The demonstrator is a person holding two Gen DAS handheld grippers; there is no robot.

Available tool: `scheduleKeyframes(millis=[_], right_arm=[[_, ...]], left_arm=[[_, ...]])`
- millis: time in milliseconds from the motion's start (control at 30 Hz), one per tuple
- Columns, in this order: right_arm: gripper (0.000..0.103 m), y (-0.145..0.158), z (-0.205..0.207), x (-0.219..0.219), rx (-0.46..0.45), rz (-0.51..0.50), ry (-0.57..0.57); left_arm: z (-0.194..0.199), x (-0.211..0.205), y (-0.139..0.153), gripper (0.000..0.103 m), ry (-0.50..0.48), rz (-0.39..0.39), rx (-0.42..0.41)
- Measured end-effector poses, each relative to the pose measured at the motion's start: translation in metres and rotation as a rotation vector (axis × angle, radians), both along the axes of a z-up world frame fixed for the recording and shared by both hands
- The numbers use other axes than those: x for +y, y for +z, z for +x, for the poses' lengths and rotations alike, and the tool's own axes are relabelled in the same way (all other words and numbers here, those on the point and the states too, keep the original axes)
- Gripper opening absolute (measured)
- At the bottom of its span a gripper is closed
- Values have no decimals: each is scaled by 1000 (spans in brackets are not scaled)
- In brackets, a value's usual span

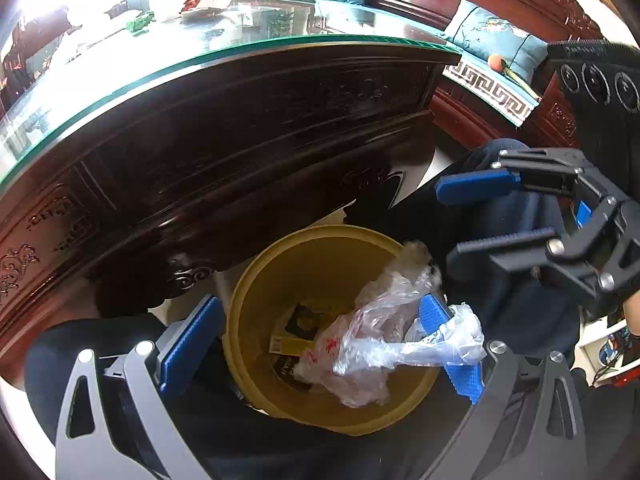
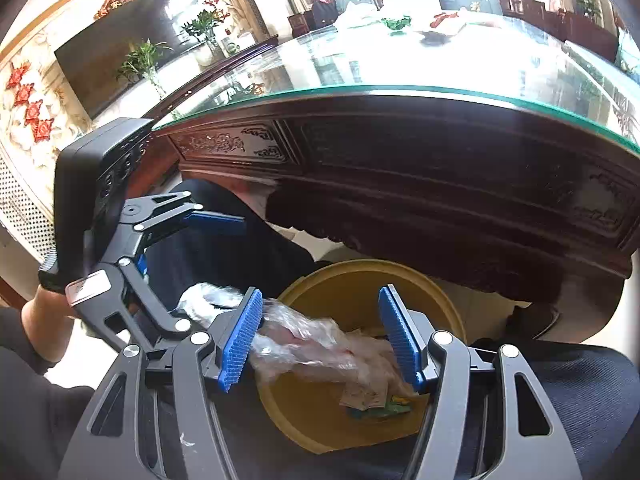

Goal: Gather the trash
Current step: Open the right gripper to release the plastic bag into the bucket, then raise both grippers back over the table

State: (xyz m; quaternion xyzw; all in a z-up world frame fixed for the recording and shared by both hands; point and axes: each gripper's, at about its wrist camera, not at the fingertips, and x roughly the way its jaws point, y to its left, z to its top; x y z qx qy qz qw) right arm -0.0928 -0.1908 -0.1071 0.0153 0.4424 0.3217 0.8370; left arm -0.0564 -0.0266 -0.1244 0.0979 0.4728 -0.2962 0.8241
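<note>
Both tools hover over a yellow bin [image 1: 320, 264] on the floor beside a carved, glass-topped surface [image 1: 240, 120]. Left tool [image 1: 320, 344]: jaws wide apart, gripping nothing; a crumpled clear plastic bag [image 1: 372, 344] drapes over its pad at 3 o'clock and hangs into the bin. Right tool [image 2: 320, 344]: jaws parted, the bag [image 2: 304, 344] between them touching only the pad at 9 o'clock. Paper scraps [image 2: 372, 400] lie on the bin's bottom.
</note>
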Motion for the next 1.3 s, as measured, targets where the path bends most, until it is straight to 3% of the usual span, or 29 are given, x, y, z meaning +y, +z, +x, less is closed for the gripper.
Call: scheduleKeyframes(millis=[233,367,533,867,1300], right_arm=[[60,-5,-12,2,23,16,72],[61,-12,-14,9,28,-24,97],[62,-11,-12,9,20,-23,83],[62,-14,-3,-1,36,-19,45],[62,-17,7,-9,54,-44,-10]], left_arm=[[7,-3,-4,99,11,21,2],[7,-7,-3,99,2,8,9],[9,-6,-4,99,16,20,9],[1,-17,-9,99,-49,41,11],[0,-15,-8,99,-73,6,25]])
